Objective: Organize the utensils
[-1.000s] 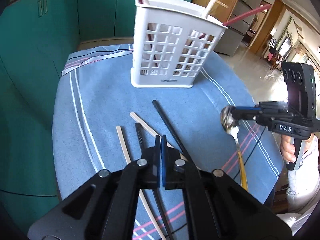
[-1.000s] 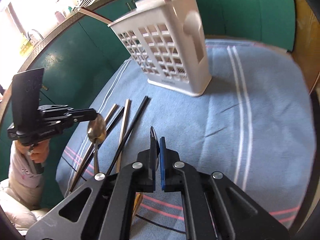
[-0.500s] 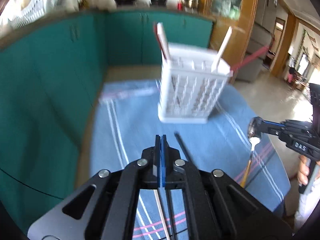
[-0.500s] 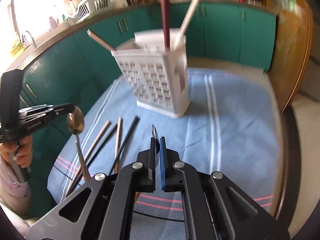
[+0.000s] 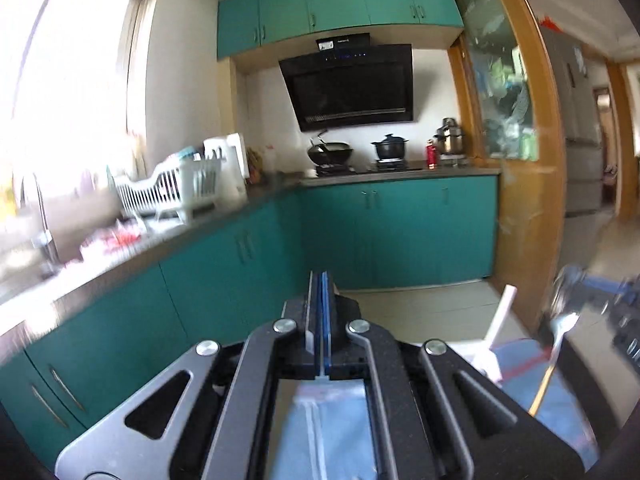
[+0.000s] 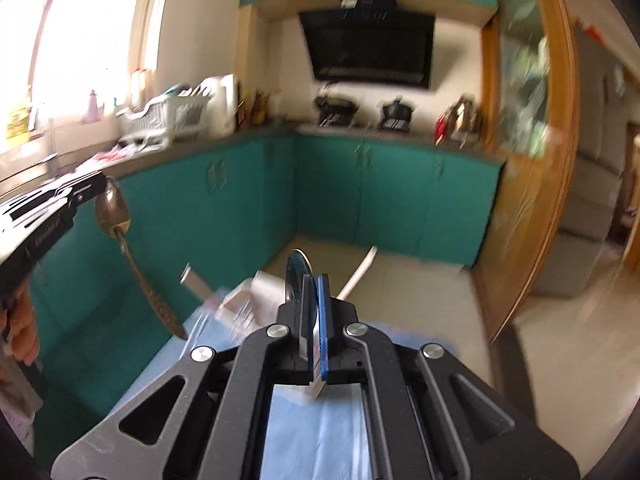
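Spoons [image 6: 114, 210]: stiff, slick metal, bowl-pinched, handles dangling; left tool [image 6: 86, 190] and right tool [image 6: 314, 300] each clamp one.

My left gripper [image 6: 102, 184] is holding a spoon [image 6: 132, 256] hanging left of the utensil basket [image 6: 248, 300], cloth [image 6: 316, 436] lying beneath.

Open air ahead of both raised grippers; below, the white slatted plastic utensil basket [image 6: 244, 300] with sticks poking up blocks the blue striped cloth [image 6: 316, 432], teal cabinets [image 5: 400, 228] walling the far side.
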A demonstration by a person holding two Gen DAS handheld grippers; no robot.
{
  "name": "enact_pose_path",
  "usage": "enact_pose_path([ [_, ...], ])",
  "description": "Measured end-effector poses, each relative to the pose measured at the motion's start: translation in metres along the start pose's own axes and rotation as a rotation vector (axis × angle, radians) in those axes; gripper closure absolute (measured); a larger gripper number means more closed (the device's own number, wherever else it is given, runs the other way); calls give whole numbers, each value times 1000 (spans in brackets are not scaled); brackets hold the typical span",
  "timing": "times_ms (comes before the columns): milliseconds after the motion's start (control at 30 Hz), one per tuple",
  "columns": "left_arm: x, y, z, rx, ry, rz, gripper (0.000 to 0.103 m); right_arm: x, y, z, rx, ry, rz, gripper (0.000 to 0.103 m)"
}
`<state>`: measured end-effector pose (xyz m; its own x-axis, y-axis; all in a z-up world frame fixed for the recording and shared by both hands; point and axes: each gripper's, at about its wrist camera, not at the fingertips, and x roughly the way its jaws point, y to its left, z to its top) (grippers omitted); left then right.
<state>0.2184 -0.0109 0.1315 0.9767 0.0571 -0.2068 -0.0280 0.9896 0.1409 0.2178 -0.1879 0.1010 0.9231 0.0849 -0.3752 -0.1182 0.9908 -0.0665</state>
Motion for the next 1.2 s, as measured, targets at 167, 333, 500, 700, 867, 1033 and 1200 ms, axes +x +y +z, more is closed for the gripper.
enact_pose_path([
  [167,50,-37,9,107,29,63,103,50,-11,30,40,1,-55,101],
  [333,92,-62,-12,145,105,85,103,100,-6,22,33,75,-118,101],
  [500,116,-70,-35,155,169,83,102,125,3,0,15,124,-104,101],
  [700,128,-74,-53,170,213,75,102,126,15,-15,-16,146,-71,101],
  [867,119,-76,-57,171,210,62,102,116,19,-19,-27,143,-64,98],
  [1033,92,-58,-47,102,177,36,93,78,11,-13,-3,78,-53,93],
  [1200,38,-17,-51,-19,147,-6,86,4,2,-20,52,14,35,92],
])
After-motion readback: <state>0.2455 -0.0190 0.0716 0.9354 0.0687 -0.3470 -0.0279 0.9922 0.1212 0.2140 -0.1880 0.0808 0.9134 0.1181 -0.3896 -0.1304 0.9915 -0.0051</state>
